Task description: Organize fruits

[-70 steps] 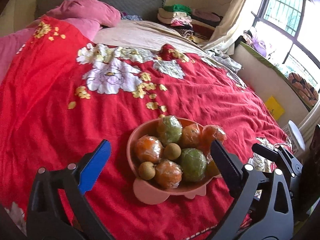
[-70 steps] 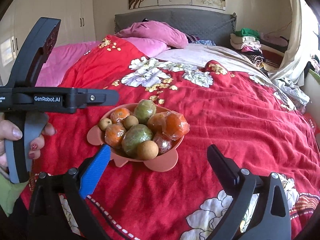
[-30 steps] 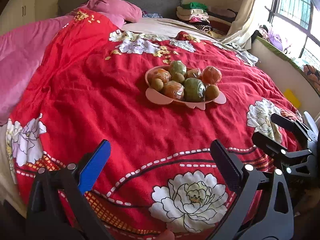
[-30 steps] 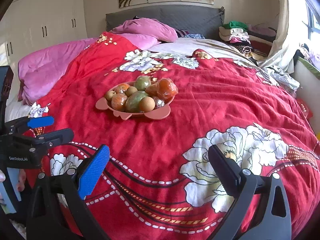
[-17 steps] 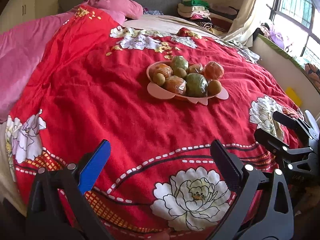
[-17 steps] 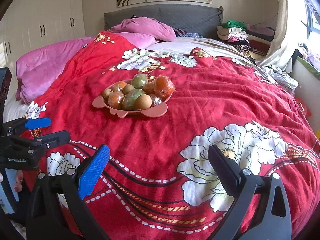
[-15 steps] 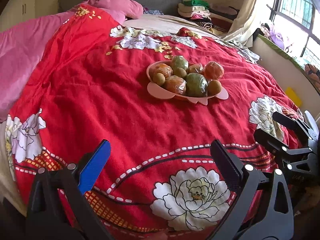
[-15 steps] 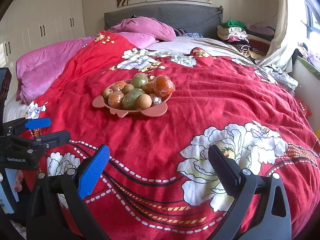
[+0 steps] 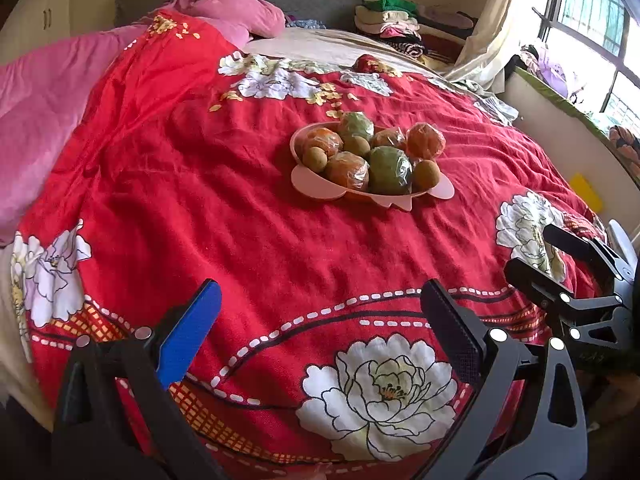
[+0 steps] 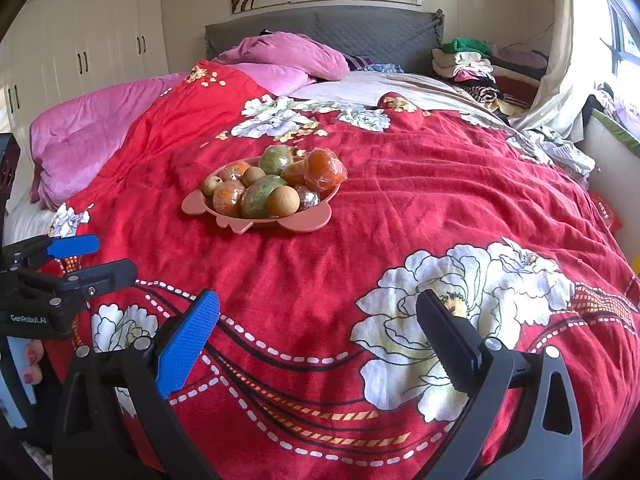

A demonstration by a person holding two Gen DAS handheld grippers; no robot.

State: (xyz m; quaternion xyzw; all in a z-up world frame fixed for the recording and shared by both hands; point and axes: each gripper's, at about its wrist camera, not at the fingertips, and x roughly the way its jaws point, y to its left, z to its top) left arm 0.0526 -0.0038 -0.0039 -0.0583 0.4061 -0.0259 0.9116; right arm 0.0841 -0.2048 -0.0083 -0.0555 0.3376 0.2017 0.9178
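A pink bowl piled with wrapped orange and green fruits and small brown ones stands on the red flowered bedspread, mid-bed. It shows in the right wrist view too. My left gripper is open and empty, held well back over the bed's foot. My right gripper is open and empty, also far from the bowl. Each gripper shows at the edge of the other's view: the right one and the left one.
Pink quilt and pillow lie at the bed's left and head. Folded clothes are stacked at the back right. A low ledge and window run along the right. White wardrobes stand at the left.
Both grippers have drawn far back from the bowl toward the foot of the bed, then almost stopped. The bowl and fruits have not moved. Both jaws stay open.
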